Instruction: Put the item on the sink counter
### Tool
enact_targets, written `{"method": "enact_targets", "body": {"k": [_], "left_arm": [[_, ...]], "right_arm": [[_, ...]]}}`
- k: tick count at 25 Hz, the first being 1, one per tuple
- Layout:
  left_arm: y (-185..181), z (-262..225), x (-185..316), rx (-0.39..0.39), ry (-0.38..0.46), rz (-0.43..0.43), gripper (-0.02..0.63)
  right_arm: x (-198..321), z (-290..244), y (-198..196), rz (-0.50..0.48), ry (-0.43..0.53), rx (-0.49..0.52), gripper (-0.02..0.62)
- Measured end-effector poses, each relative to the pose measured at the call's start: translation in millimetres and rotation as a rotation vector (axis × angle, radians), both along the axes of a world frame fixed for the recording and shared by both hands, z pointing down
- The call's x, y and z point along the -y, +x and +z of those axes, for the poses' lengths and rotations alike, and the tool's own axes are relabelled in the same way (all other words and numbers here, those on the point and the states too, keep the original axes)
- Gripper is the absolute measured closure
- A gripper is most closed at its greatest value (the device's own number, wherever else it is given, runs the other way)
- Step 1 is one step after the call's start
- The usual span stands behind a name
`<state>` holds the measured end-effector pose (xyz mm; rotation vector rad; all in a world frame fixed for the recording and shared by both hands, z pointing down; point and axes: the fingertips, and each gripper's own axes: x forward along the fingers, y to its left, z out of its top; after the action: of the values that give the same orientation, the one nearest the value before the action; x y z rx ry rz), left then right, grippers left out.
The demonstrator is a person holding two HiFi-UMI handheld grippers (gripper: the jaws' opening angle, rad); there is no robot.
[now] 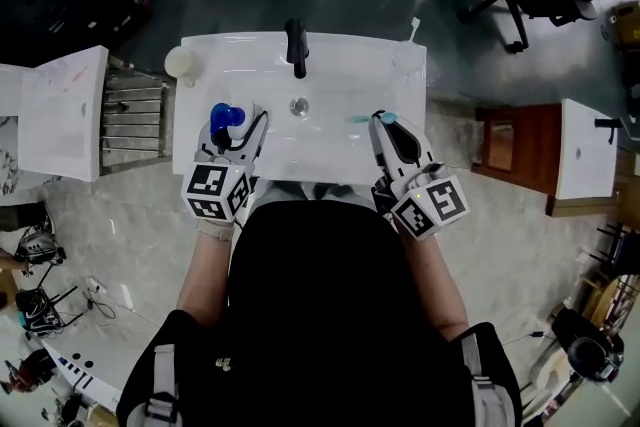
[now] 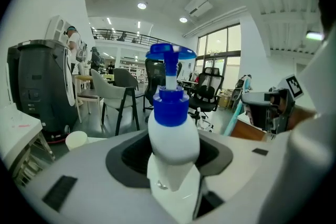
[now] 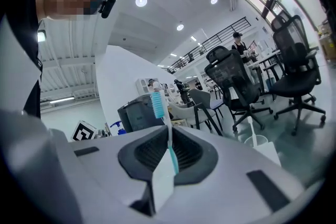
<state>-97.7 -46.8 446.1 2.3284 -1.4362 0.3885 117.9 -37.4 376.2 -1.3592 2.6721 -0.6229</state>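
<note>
The tabletop (image 1: 240, 55) looks like glossy, smooth ceramic, its faucet (image 1: 296, 45) matt black. The pump bottle (image 2: 173, 134) is smooth plastic, and the toothbrush (image 3: 169, 139) is slim plastic with bristles.

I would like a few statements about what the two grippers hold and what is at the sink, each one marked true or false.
1. The left gripper is shut on a bottle with a blue pump. True.
2. The right gripper is empty. False: it is shut on a toothbrush.
3. The faucet is white. False: it is black.
4. A cup stands on the back left corner of the sink. True.
</note>
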Motion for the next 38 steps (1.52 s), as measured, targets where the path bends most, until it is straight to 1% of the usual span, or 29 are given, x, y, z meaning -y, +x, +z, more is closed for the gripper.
{"method": "enact_targets", "body": {"k": [5, 8, 14, 20, 28, 32, 38], "left_arm": [[-8, 16, 25, -0.009, -0.03, 0.061, 0.388], [-15, 26, 43, 0.001, -0.036, 0.093, 0.388], [-31, 49, 85, 0.011, -0.042, 0.127, 0.388], [-41, 81, 120, 0.049, -0.05, 0.167, 0.388], [-47, 120, 155, 0.071, -0.081, 0.185, 0.388], [-48, 139, 164, 0.11, -0.079, 0.194, 0.388], [-52, 155, 172, 0.125, -0.081, 0.184, 0.388]], "right_arm": [[6, 1, -4, 0.079, -0.021, -0.026, 0.549], [7, 2, -7, 0.124, -0.032, -0.043, 0.549], [7, 5, -13, 0.212, -0.055, -0.085, 0.549], [5, 12, -14, 0.309, -0.092, -0.126, 0.549], [-2, 21, -15, 0.403, -0.142, -0.177, 0.549], [-8, 23, -12, 0.444, -0.165, -0.199, 0.549], [-14, 25, -12, 0.473, -0.179, -0.225, 0.549]]}}
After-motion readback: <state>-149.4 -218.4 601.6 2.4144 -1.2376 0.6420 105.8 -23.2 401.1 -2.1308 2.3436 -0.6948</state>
